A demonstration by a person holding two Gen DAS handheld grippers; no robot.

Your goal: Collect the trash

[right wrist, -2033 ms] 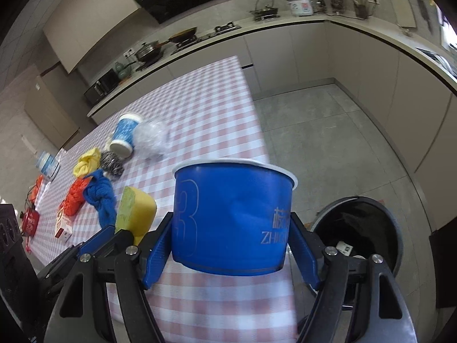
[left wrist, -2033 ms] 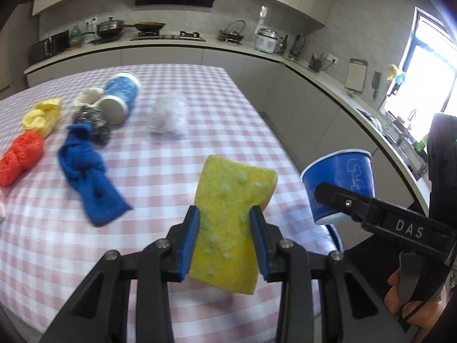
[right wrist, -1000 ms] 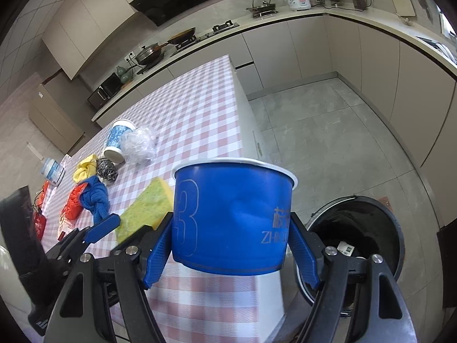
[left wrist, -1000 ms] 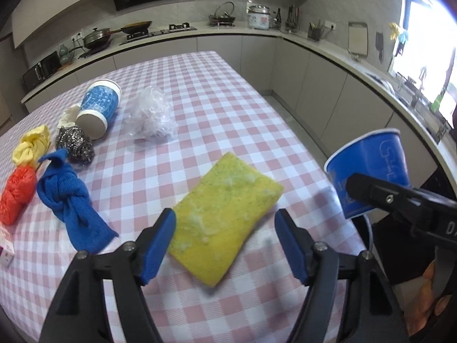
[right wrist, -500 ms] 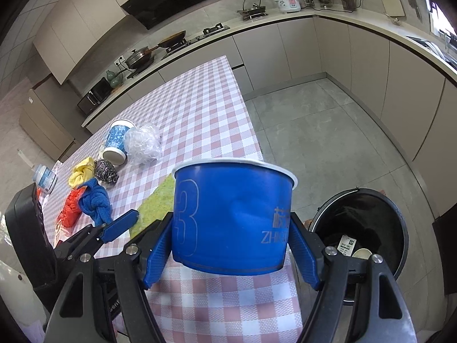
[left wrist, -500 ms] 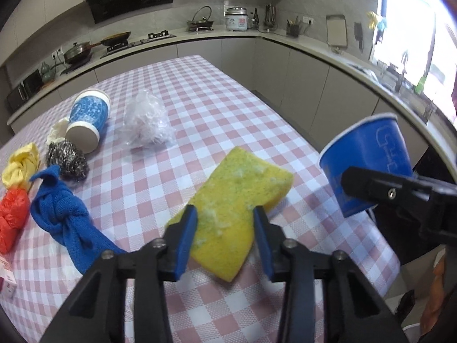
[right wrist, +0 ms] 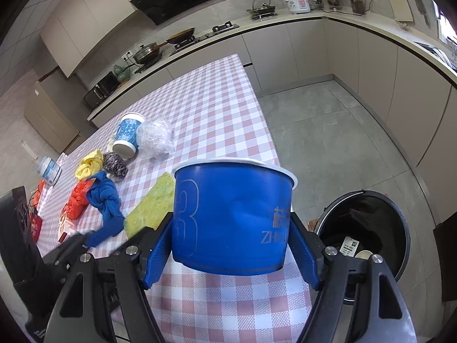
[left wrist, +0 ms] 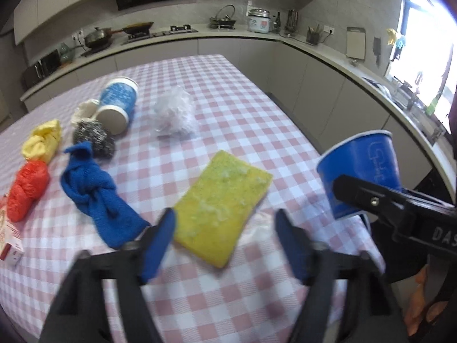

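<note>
Left gripper (left wrist: 225, 245) jaws spread wide, yellow sponge (left wrist: 222, 205) lies flat between them with a gap each side. Blue knotted cloth (left wrist: 94, 197) crowds the left finger; steel scourer (left wrist: 94, 140), tipped paper cup (left wrist: 118, 104) and crumpled plastic (left wrist: 174, 114) sit beyond. Far half of the checked worktop (left wrist: 228, 91) is bare. Right gripper (right wrist: 231, 245) carries the blue cup (right wrist: 231, 220) off the worktop edge, blocking the sponge's right side. Bin (right wrist: 368, 240) mouth open on the floor, nothing above it.

blue paper cup (right wrist: 231, 220): dented, upright, clamped | yellow sponge (left wrist: 222, 203): flat on checked table
</note>
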